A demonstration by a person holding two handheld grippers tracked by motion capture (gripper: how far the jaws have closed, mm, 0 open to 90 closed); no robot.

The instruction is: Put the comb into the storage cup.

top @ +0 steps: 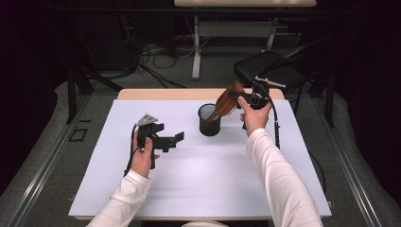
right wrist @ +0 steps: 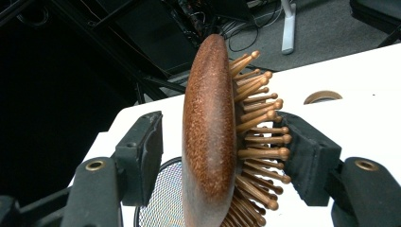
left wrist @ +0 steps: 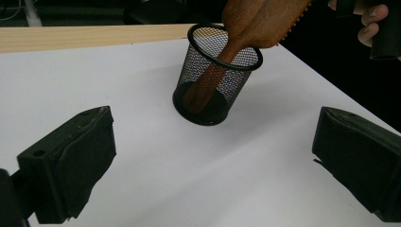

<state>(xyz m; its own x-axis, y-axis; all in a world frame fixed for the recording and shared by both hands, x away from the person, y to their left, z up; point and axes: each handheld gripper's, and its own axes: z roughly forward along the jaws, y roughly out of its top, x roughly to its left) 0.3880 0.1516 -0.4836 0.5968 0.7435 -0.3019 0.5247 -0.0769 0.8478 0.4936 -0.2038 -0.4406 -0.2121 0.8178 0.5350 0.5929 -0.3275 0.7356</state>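
At the far middle of the table (top: 189, 189), my right gripper (top: 236, 97) has its jaws parted around the wooden hairbrush (right wrist: 210, 137), a gap on the smooth back, so I judge I'm letting go. Its handle stands tilted in the black mesh cup (left wrist: 215, 78). Next I'd back away cleanly. My left gripper (top: 175, 140) hangs wide open, holding nothing
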